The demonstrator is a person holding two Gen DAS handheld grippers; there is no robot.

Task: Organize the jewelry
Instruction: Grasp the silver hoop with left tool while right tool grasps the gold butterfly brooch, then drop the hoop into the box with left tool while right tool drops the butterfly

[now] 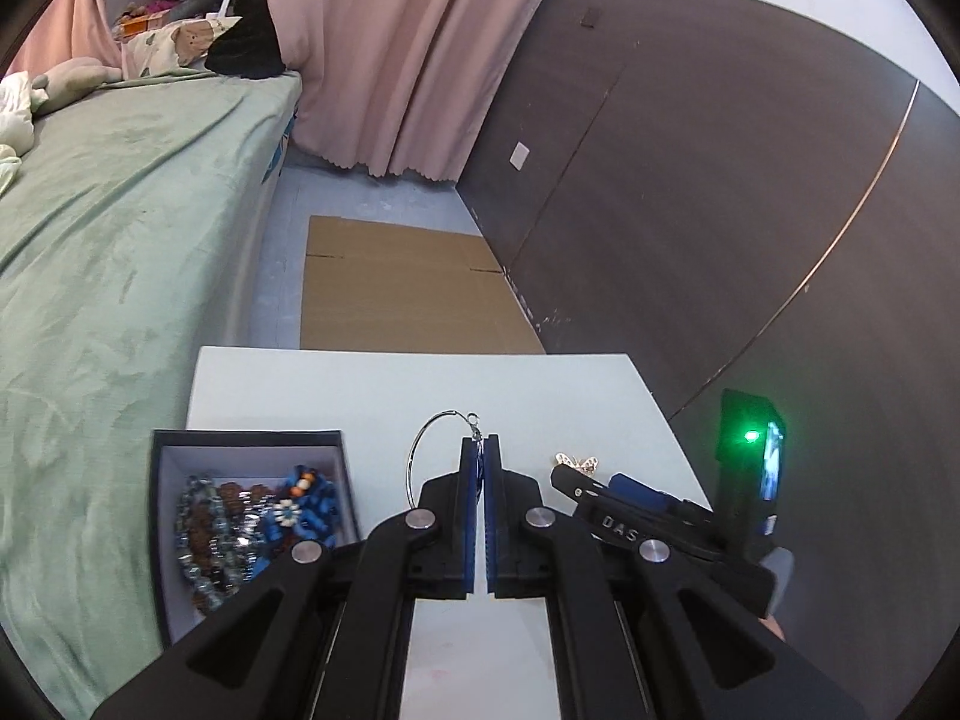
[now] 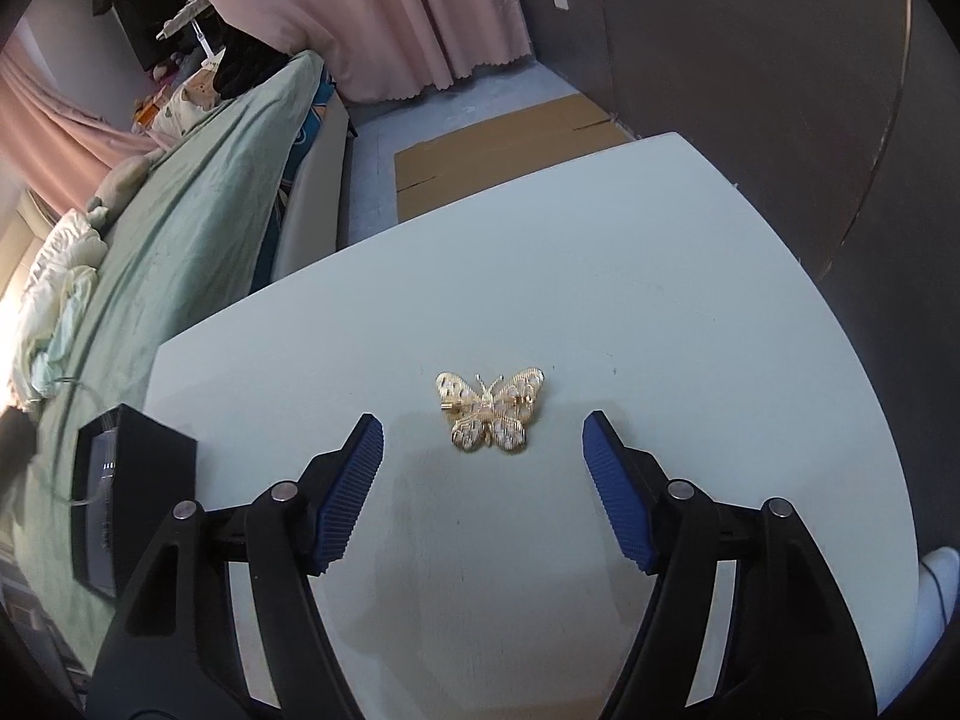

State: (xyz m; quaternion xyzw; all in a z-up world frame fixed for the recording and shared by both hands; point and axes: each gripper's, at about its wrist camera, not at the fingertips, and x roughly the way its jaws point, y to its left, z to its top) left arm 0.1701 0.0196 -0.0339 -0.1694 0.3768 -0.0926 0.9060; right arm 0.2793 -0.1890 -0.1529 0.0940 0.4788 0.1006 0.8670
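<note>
Hoop earring (image 1: pixel 441 456) pinched thinly in left tongs (image 1: pixel 481 450), could slip before box (image 1: pixel 252 438) at 9 o'clock. Right tongs (image 2: pixel 483 435) spread around butterfly brooch (image 2: pixel 491 410); flat piece may be skidded across surface (image 2: pixel 600 276).

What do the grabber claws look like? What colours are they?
Both look alike. The left gripper and right gripper have black plastic arms joined by round silver pins, and their fingers wear ridged blue pads. Seen from the left camera, the right gripper shows pale letters "DAS" and a glowing green light.
</note>
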